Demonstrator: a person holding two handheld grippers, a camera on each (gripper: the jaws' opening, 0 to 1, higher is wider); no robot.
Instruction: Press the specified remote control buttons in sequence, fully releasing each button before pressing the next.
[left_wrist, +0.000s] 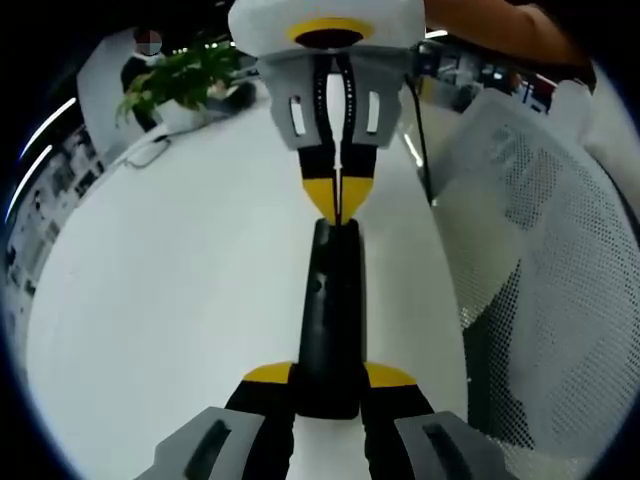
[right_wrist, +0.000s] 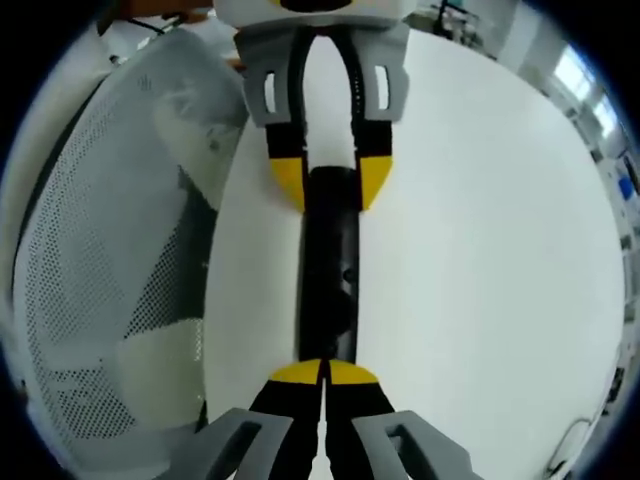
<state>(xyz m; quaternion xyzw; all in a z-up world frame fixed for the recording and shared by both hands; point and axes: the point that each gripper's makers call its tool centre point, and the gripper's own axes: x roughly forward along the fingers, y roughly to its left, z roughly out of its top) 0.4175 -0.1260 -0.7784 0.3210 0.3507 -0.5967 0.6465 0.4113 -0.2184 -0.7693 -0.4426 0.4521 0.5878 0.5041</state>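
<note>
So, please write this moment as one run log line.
left tongs: holding remote control | right tongs: shut, tips at remote end | white table

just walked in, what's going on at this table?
A person works two handheld tongs over a white table. The left tongs clamp one end of a black remote, holding it steady. The right tongs, tips together, touch the remote's opposite end, apparently pressing there; the button itself can't be made out. A white mesh chair stands at the table edge.
</note>
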